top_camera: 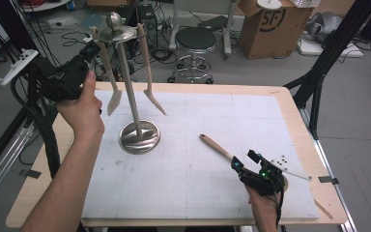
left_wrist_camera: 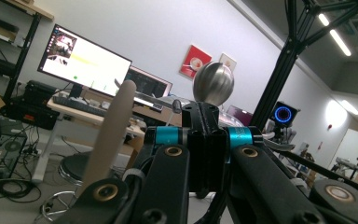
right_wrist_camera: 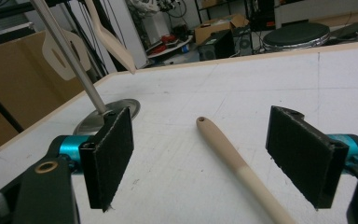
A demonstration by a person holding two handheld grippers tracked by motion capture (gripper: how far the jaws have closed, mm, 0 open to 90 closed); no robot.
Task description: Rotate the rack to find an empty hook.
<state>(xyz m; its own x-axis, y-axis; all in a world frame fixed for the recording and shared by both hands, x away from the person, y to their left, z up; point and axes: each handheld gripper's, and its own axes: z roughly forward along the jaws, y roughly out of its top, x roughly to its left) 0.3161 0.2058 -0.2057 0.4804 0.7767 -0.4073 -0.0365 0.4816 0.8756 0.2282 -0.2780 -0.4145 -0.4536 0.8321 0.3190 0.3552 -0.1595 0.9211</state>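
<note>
A metal utensil stand (top_camera: 139, 137) with a ball top (top_camera: 114, 20) rises from the white mat, and two wooden utensils hang from it, one on the left (top_camera: 112, 87) and one on the right (top_camera: 150, 87). My left gripper (top_camera: 88, 53) is raised beside the left utensil's handle top. Its jaws (left_wrist_camera: 205, 135) are shut with nothing between them, and that handle (left_wrist_camera: 112, 135) passes just left of them, in front of the ball (left_wrist_camera: 213, 83). A third wooden utensil (top_camera: 216, 146) lies flat on the mat. My right gripper (top_camera: 241, 166) stands open over it, its handle (right_wrist_camera: 233, 158) untouched between the pads (right_wrist_camera: 109, 158).
The white mat (top_camera: 198, 193) covers most of a wooden table (top_camera: 290, 101). Behind the table stand a black stool (top_camera: 195, 41) and a cardboard box (top_camera: 270, 24), with cables on the floor. A black frame leg (top_camera: 319, 72) runs past the table's right rear corner.
</note>
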